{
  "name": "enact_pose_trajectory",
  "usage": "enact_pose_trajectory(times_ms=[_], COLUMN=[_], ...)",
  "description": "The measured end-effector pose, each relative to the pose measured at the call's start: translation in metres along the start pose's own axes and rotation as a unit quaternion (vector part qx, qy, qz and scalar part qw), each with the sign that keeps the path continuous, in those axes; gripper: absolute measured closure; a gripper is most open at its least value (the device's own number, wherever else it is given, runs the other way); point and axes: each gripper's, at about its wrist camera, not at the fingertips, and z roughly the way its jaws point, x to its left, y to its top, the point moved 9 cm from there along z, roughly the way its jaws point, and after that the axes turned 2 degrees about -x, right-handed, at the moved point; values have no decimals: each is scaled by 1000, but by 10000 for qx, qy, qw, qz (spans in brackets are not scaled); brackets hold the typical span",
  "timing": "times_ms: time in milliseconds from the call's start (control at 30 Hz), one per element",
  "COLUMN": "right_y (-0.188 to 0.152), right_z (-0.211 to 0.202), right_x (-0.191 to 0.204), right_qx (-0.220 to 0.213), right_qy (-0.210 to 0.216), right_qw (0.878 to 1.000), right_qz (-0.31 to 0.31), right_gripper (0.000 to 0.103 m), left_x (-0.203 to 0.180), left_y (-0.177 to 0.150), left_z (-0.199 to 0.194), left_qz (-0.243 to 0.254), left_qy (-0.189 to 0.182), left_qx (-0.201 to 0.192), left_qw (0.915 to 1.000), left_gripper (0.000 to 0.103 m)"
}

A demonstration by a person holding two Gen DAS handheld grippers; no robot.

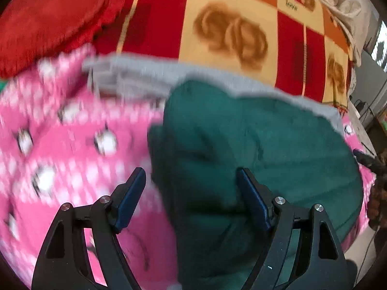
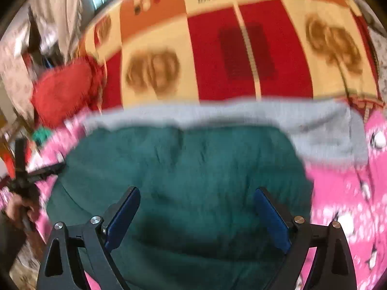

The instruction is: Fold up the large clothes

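I'm hovering both tools, left tool (image 1: 191,197) & right tool (image 2: 197,215), released, nothing gripped, over green garment (image 2: 183,169); blur risking pinching pink blanket (image 1: 72,145) underneath too.

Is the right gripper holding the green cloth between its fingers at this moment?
No: in the right wrist view the right gripper has its jaws wide apart above the green cloth, and neither pad presses on it.

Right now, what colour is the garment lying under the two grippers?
Dark green garment, with a grey piece showing beyond it; clearest in the right wrist view.
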Motion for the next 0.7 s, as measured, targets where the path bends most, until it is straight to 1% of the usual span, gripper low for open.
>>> enact_pose_trajectory(times_ms=[33,67,100,167,300,367,433,500,633,700], right_y=[-3,-2,-3,-1,-8,-14,-21,-23,-8,3], right_z=[0,-7,-12,-28,-65,-70,-69,-68,-69,-66], right_x=[-2,-4,-6,-5,-7,-16,-31,-46,-65,-74], right_qx=[-100,-216,-202,-231,-694,-793,-805,-762,-828,-845], right_qy=[123,99,49,0,-38,-150,-309,-285,-255,-110], right_qw=[9998,9996,9996,9996,9975,9967,9962,9960,9950,9944], right_qz=[110,162,166,132,-102,-88,120,356,503,623], right_gripper=[9,9,9,9,9,9,9,9,9,9], left_x=[1,3,4,4,2,1,5,7,10,11], left_y=[-6,-9,-12,-15,-19,-26,-28,-23,2,10], left_z=[1,-1,-2,-10,-22,-17,-13,-9,-2,10], left_qz=[-158,-350,-515,-687,-577,-523,-702,-873,-786,-834], left_qy=[-132,-233,-291,-371,-541,-628,-765,-908,-933,-1096], left_qx=[-43,-67,-39,-22,-180,-75,-16,40,43,213], left_qw=[9998,9991,9982,9969,9967,9966,9946,9920,9925,9902], left_gripper=[23,23,23,23,23,23,23,23,23,23])
